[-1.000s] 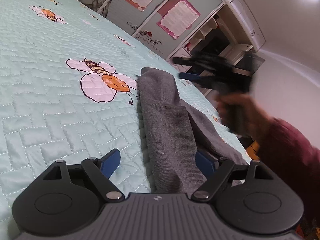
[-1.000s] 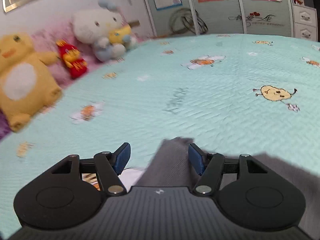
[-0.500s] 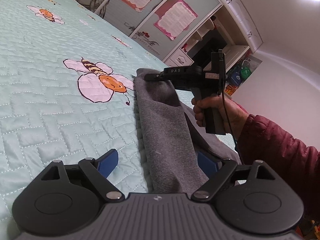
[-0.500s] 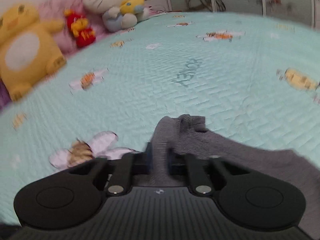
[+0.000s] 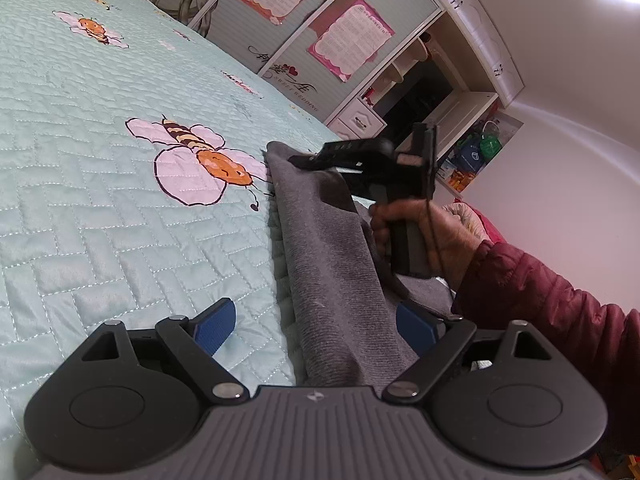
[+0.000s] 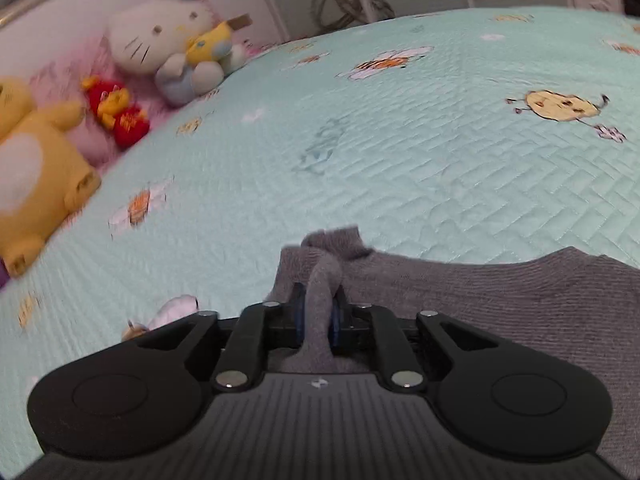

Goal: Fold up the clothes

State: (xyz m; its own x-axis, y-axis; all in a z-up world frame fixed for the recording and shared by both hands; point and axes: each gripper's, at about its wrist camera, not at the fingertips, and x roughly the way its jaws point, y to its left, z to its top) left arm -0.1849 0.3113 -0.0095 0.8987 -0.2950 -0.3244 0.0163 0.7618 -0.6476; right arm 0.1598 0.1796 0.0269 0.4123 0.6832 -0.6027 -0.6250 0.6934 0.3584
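The grey garment (image 5: 328, 264) lies along the bed (image 5: 100, 208) edge — right gripper (image 6: 318, 316) pinching a bunched fold though its jaws are easing apart, left gripper (image 5: 316, 326) wide open astride its near end — pads clear.

A home bedroom. A bed under a mint quilted bedspread (image 6: 400, 152) printed with bees carries plush toys (image 6: 168, 48) at its head. Wardrobe doors (image 5: 280, 12) bearing pink posters stand beyond

Both views sit low and close over the bed (image 5: 100, 208), each looking along its own tongs, the left toward the wardrobe (image 5: 304, 40), the right toward the plush toys (image 6: 160, 40), sharing the grey garment (image 5: 328, 264) and bee quilt.
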